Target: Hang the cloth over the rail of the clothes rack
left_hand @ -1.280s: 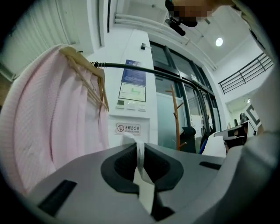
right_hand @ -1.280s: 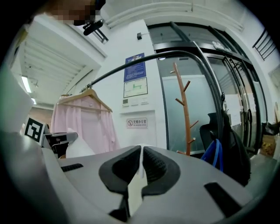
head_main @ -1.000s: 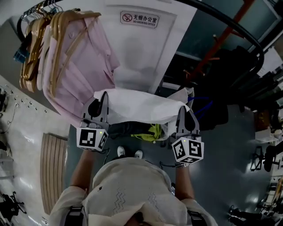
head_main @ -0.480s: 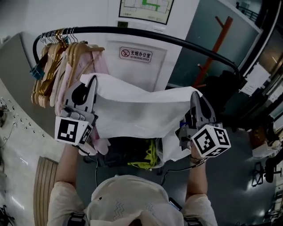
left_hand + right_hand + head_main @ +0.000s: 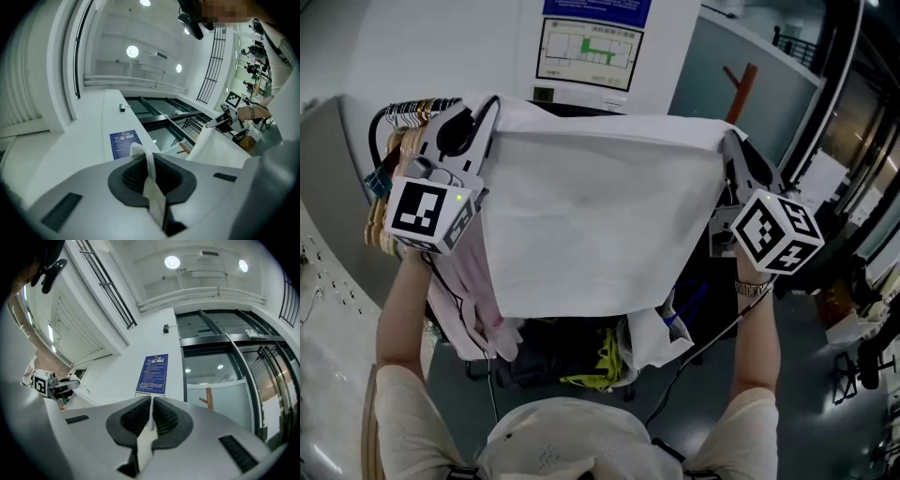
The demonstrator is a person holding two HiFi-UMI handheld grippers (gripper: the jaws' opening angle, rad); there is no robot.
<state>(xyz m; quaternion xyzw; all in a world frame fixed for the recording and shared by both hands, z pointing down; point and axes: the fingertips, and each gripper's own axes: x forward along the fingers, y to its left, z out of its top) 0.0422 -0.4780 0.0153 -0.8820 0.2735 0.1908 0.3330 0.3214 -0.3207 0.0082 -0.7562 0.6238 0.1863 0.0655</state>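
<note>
- I have the left gripper pinched shut on one top corner of the cloth, and the right gripper pinched on the other; white fabric shows between each pair of pads.
- Held well apart, the corners keep the top edge taut; the sheet hangs flat in front of the rail, hiding most of it.
- I judge this height is meant to clear the bar; hangers crowd its left end, so the drape belongs to their right.

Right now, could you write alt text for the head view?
A white cloth hangs spread wide, its top corners clamped in the left gripper and the right gripper, both held up by a person's arms. Behind it, pink garments hang on wooden hangers.
</note>
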